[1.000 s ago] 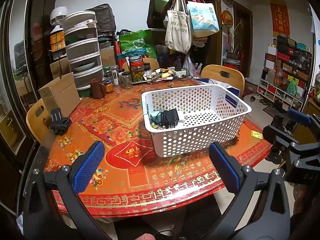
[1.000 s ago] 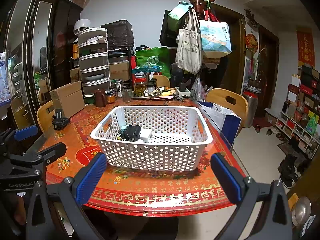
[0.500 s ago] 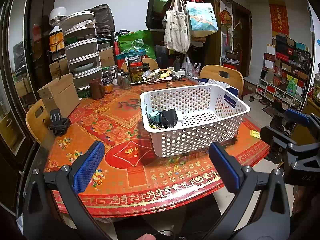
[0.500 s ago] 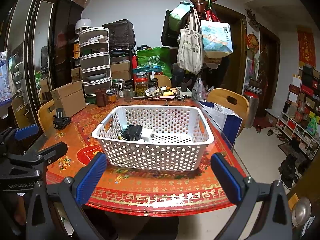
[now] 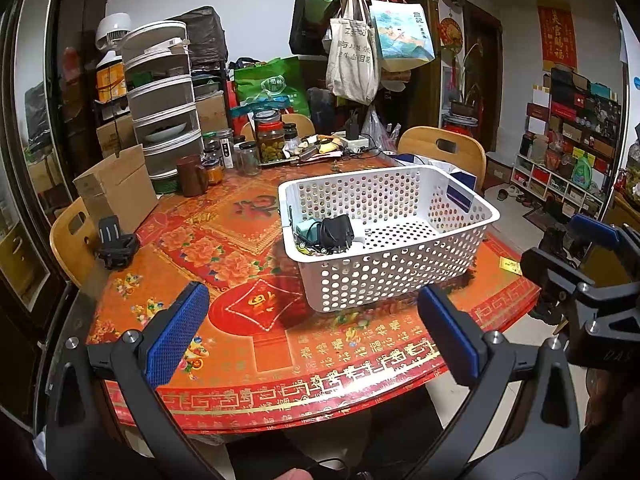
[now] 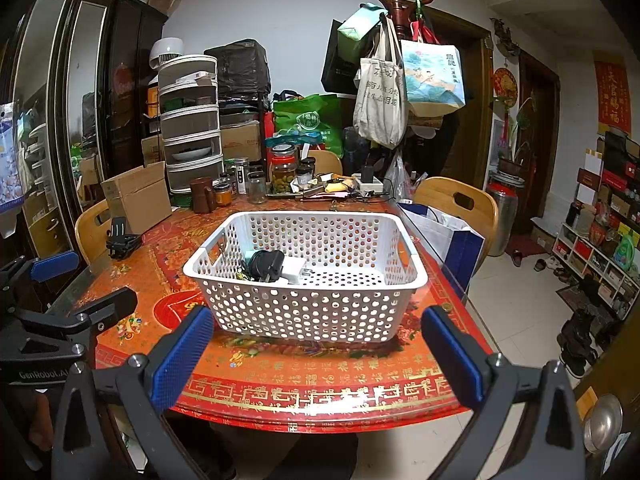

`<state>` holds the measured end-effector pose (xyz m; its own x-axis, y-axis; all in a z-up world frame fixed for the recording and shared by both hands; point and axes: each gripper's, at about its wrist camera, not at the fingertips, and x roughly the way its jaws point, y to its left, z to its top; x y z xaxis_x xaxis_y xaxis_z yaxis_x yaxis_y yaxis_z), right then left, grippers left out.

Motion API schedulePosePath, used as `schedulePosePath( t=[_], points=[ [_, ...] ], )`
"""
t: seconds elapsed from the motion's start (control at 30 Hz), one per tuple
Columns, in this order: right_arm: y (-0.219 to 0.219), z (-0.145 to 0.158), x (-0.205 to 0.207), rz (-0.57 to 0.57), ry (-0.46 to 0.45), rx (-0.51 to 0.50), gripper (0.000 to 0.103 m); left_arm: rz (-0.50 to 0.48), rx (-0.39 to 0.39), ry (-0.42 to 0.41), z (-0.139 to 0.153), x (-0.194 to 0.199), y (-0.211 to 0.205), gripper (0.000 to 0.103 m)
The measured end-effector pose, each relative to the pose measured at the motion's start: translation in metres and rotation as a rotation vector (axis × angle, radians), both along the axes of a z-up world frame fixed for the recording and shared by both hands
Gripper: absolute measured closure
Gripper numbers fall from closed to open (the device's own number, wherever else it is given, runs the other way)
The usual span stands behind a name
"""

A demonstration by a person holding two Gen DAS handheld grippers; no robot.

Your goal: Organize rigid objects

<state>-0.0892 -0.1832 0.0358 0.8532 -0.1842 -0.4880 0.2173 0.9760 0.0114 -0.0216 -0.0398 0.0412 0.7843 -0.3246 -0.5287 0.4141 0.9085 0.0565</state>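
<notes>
my left tongs (image 5: 312, 332) and right tongs (image 6: 316, 350) gape empty | basket (image 6: 304, 304) mid-frame on table (image 6: 320, 384); chargers (image 6: 266, 266) inside | risk: careless reach shoves basket toward table edge

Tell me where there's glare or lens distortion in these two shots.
Right wrist view: bright glare on the table near edge; door frame bows from the fisheye. Left wrist view: weaker glare on the table; cabinet curves at the left; corners black.
</notes>
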Motion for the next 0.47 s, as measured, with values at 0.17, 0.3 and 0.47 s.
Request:
schedulePosePath(
  t=[0.17,0.3,0.47],
  points=[
    [-0.0001,0.0001,-0.0002,0.001,0.001,0.0,0.0,-0.003,0.003,0.002,-0.0031,-0.0004,0.0004,0.0],
    [-0.0002,0.0001,-0.0002,0.0,0.0,0.0,0.0,-0.005,0.002,0.0,-0.0035,-0.0006,0.0004,0.0],
    [-0.0002,0.0001,-0.0002,0.001,0.0,0.0,0.0,-0.001,0.001,-0.01,-0.0053,-0.0003,0.0049,0.0]
  ],
)
